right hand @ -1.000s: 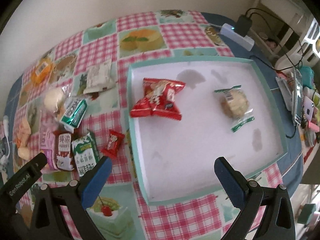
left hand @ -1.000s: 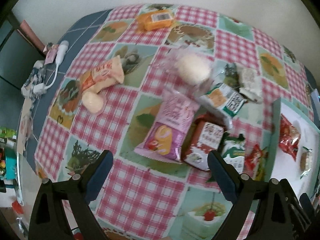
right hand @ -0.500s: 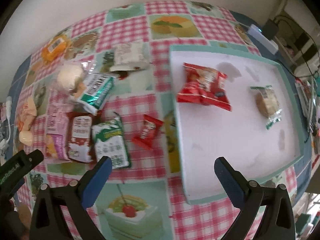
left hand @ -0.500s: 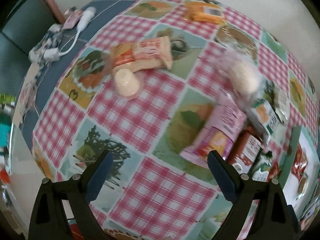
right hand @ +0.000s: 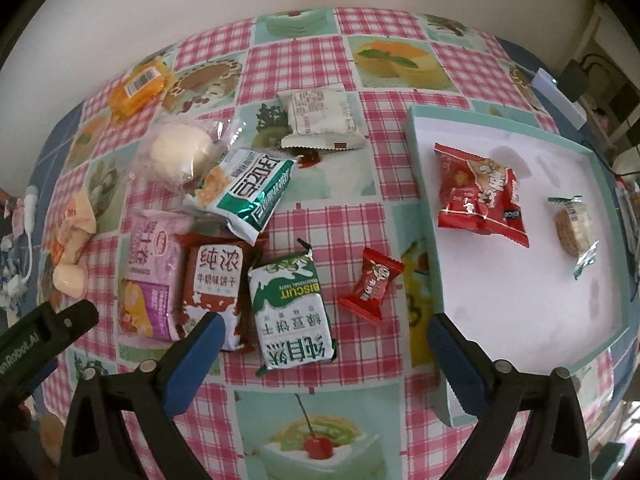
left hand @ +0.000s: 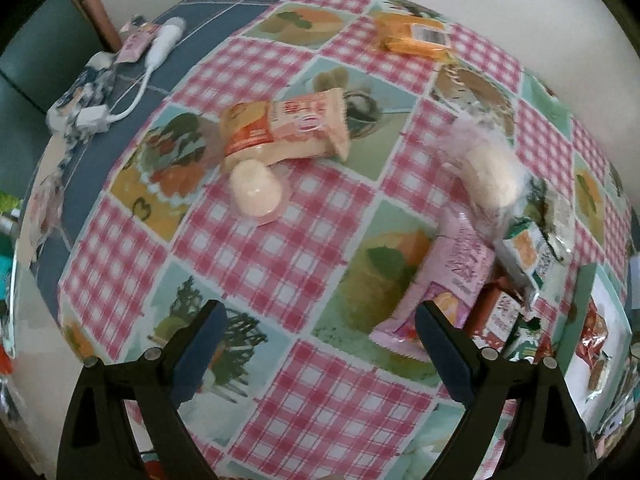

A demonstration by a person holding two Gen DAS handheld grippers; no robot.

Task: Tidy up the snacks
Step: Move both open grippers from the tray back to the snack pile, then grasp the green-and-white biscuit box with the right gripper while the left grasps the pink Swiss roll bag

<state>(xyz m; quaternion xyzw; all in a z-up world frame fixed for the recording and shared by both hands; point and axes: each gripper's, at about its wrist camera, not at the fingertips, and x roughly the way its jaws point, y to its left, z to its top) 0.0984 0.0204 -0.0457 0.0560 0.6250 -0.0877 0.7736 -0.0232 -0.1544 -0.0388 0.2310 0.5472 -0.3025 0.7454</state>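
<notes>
Right gripper pointing steeply down over the checked tablecloth, jaws wide but just beginning to close, pads pressing on nothing. Directly ahead between the fingers, a green-and-white biscuit pack; just beside it toward the right finger, a small red candy. Toward the left finger, a dark red biscuit pack touching a pink snack pack. Farther ahead, a green foil pack overlapping a round bun in clear wrap, a white sachet and, farthest off to the left, an orange packet. Off to the right, a teal-rimmed white tray holding a red snack bag and a wrapped round cookie.

Left gripper likewise aimed down, jaws spread wide, nothing held. Bare cloth between the fingers; pink snack pack just beyond the right finger. Well ahead, a pale jelly cup touching an orange-and-cream wrapper. Far ahead to the left, a white cable on the blue table edge.
</notes>
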